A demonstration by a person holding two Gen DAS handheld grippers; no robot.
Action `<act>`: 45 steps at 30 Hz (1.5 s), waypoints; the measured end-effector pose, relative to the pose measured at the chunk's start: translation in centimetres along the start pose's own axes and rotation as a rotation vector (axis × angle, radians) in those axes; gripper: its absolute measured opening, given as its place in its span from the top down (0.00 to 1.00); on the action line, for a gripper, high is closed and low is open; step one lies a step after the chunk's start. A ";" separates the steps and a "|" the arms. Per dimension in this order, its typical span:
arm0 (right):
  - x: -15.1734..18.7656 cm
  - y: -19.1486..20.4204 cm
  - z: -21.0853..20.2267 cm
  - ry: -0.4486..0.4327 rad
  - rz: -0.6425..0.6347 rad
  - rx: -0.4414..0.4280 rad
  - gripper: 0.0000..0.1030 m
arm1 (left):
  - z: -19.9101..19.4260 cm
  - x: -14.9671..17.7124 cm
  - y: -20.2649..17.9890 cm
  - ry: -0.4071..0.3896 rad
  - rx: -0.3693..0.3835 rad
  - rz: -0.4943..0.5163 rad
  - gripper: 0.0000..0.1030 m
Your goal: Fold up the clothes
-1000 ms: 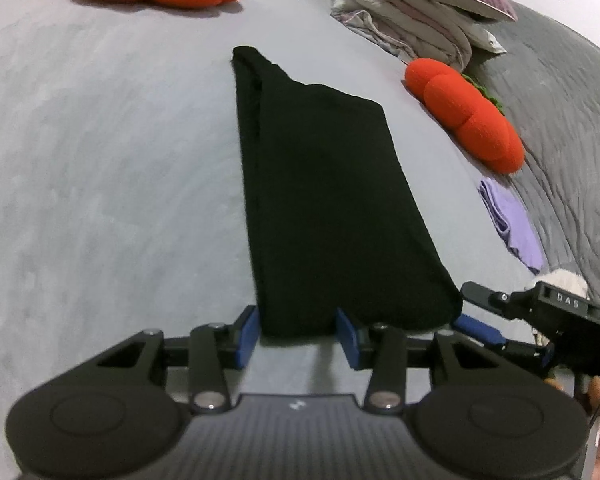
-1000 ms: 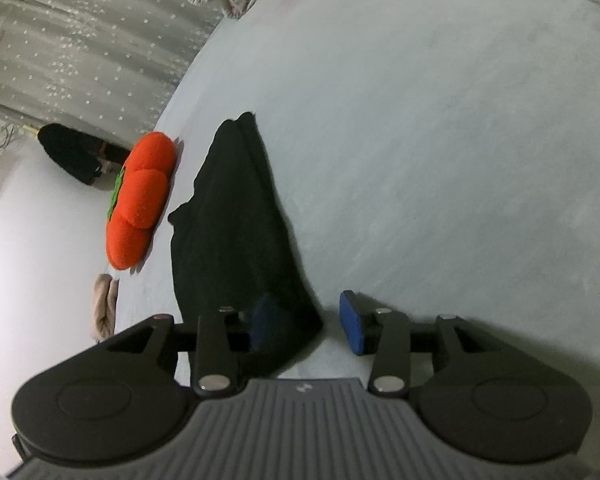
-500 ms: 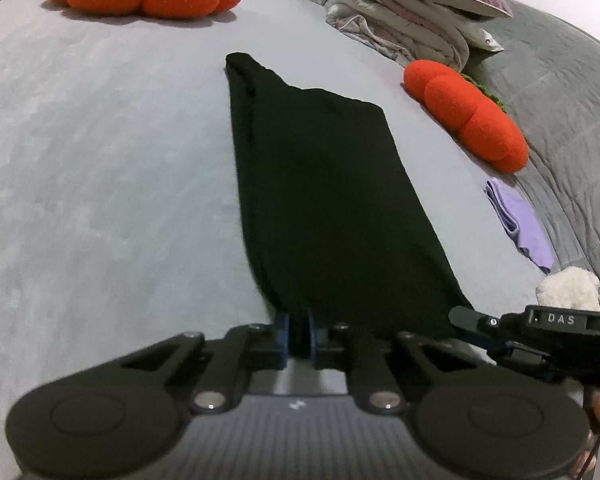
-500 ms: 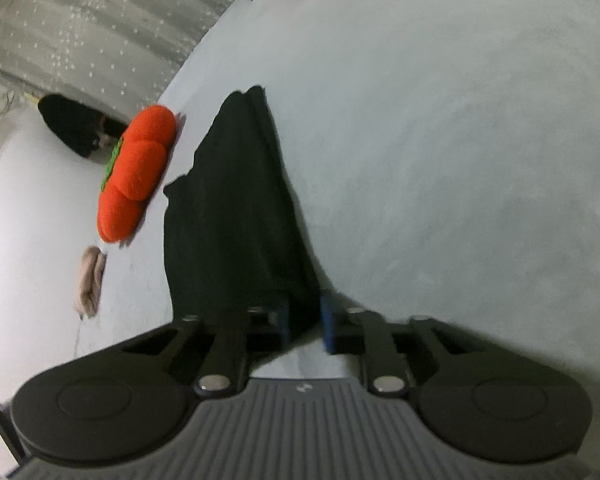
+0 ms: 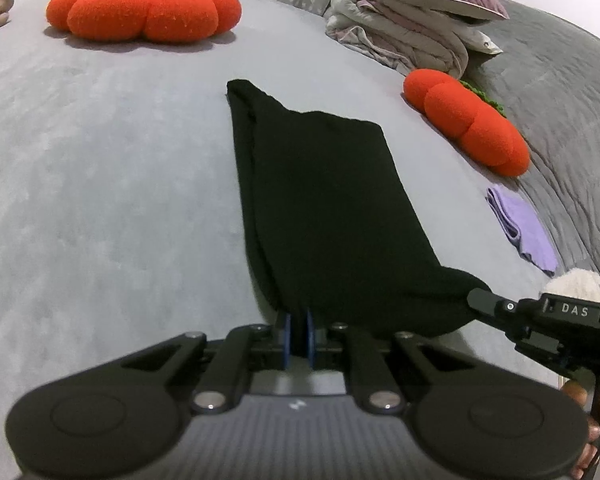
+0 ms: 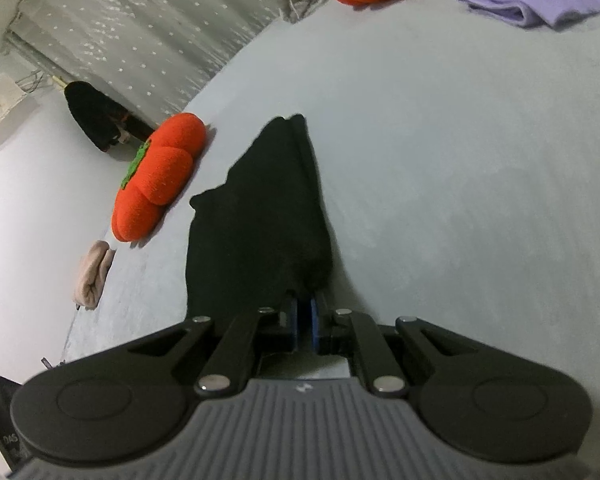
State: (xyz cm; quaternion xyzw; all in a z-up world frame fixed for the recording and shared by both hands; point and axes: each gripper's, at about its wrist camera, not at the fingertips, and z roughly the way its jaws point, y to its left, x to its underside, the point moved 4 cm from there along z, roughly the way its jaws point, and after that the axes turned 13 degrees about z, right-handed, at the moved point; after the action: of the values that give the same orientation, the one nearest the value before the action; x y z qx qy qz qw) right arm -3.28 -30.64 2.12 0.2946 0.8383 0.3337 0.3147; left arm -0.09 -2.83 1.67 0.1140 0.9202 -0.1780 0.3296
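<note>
A long black garment (image 5: 324,200) lies folded lengthwise on the grey bed (image 5: 100,200), stretching away from me. My left gripper (image 5: 297,318) is shut on its near left corner. The near right corner is held by my right gripper (image 5: 474,300), which enters the left wrist view from the right. In the right wrist view the same black garment (image 6: 260,216) runs away from the right gripper (image 6: 303,304), whose blue pads pinch the hem. The near edge looks slightly raised off the bed.
An orange pumpkin cushion (image 5: 144,8) sits at the far left and another (image 5: 468,120) at the right. A bundled quilt with a purple pillow (image 5: 412,28) lies at the back. A folded lilac cloth (image 5: 524,228) and a white fluffy item (image 5: 580,280) lie to the right. A beige cloth (image 6: 94,272) lies by the bed's edge.
Both grippers were open at the garment's near edge a second ago and have closed on its two near corners. The near hem has since lifted slightly.
</note>
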 end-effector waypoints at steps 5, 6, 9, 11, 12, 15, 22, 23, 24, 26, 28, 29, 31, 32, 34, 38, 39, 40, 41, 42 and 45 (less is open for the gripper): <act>-0.7 1.3 0.5 -0.042 -0.043 -0.008 0.91 | 0.0 -1.3 -0.1 -0.013 -0.009 -0.009 0.93; -0.9 1.6 0.6 -0.052 -0.053 -0.012 0.91 | 0.0 -1.6 -0.2 -0.016 -0.014 -0.009 0.93; -1.6 2.8 1.0 -0.076 -0.084 -0.027 0.91 | 0.3 -2.7 0.0 -0.026 -0.029 -0.011 0.93; -2.1 3.7 1.4 -0.093 -0.116 -0.033 0.91 | 0.7 -3.3 0.2 -0.029 -0.039 -0.012 0.93; -2.4 4.1 1.6 -0.100 -0.134 -0.032 0.91 | 0.8 -3.6 0.2 -0.030 -0.044 -0.012 0.93; -3.1 4.8 2.5 -0.108 -0.170 -0.033 0.91 | 1.4 -4.5 0.5 -0.035 -0.060 -0.013 0.93; -3.7 4.1 5.7 -0.079 -0.187 0.011 0.91 | 4.3 -5.0 1.8 0.031 -0.102 -0.023 0.77; -3.9 4.0 6.1 -0.076 -0.181 0.015 0.91 | 4.5 -5.1 2.1 0.038 -0.108 -0.030 0.64; -4.0 4.0 6.5 -0.073 -0.174 0.018 0.91 | 4.3 -5.2 2.4 0.035 -0.116 -0.037 0.60; -4.3 3.9 7.3 -0.069 -0.158 0.021 0.91 | 3.7 -5.7 2.8 0.012 -0.135 -0.022 0.59; -4.7 3.8 7.8 -0.062 -0.130 0.013 0.91 | 2.9 -6.1 2.7 -0.017 -0.172 0.041 0.55; -4.8 3.8 8.1 -0.059 -0.115 0.009 0.91 | 2.7 -6.2 2.4 -0.030 -0.187 0.081 0.52; -5.2 3.7 8.3 -0.050 -0.091 0.003 0.91 | 2.3 -6.2 1.5 -0.052 -0.203 0.179 0.49; -5.4 3.5 8.3 -0.047 -0.085 0.002 0.91 | 2.2 -6.3 1.1 -0.063 -0.207 0.224 0.46; -5.7 3.3 8.2 -0.041 -0.074 -0.002 0.91 | 2.0 -6.4 0.4 -0.077 -0.194 0.297 0.44; -6.1 3.0 8.0 -0.030 -0.049 -0.010 0.91 | 1.4 -6.8 -0.3 -0.086 -0.120 0.422 0.40; -6.1 3.0 8.0 -0.028 -0.046 -0.010 0.91 | 1.1 -6.9 -0.4 -0.093 -0.082 0.447 0.36; -6.2 2.9 8.0 -0.026 -0.043 -0.009 0.91 | 0.7 -6.9 -0.5 -0.108 -0.048 0.466 0.35; -6.2 2.9 8.1 -0.024 -0.040 -0.007 0.91 | 0.3 -6.9 -0.6 -0.129 -0.029 0.484 0.35; -6.3 2.9 8.1 -0.022 -0.036 -0.006 0.91 | 0.1 -6.9 -0.8 -0.146 -0.017 0.505 0.34; -6.4 2.9 8.0 -0.018 -0.029 -0.013 0.91 | 0.4 -6.7 -1.5 -0.171 -0.031 0.597 0.34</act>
State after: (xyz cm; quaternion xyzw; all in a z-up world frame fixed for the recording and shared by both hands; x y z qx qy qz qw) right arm 7.40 -30.44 1.72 0.2834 0.8375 0.3317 0.3291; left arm 4.71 -4.98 6.03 0.3588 0.8175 -0.0684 0.4454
